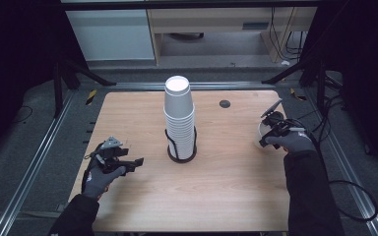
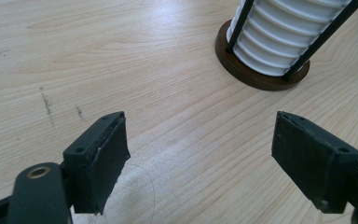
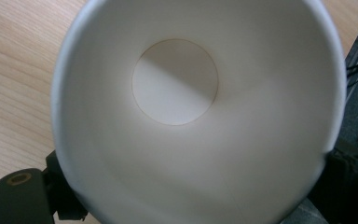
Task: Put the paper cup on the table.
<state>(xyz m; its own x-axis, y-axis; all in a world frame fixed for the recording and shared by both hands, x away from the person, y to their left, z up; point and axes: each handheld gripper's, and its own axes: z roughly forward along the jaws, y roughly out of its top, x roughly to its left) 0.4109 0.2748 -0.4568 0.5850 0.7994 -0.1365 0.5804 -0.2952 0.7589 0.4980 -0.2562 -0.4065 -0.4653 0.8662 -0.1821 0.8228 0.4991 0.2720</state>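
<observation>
A tall stack of white paper cups (image 1: 179,115) stands in a black wire holder with a round brown base (image 1: 181,156) at the middle of the wooden table (image 1: 226,187). The lower cups (image 2: 284,37) and the base (image 2: 261,79) lie ahead of my left gripper (image 2: 200,126), whose jaws stand wide apart over bare wood. In the high view the left gripper (image 1: 133,163) is low at the table's left. My right gripper (image 1: 270,135) is near the right edge, shut on a single white paper cup (image 1: 262,132). That cup's (image 3: 186,107) empty inside faces the camera, a jaw on each side.
A small black round grommet (image 1: 225,103) sits in the tabletop behind the stack, to the right. Cables (image 1: 354,196) trail on the floor past the right edge. Metal rails (image 1: 34,162) run along both sides, and cabinets (image 1: 113,34) stand behind.
</observation>
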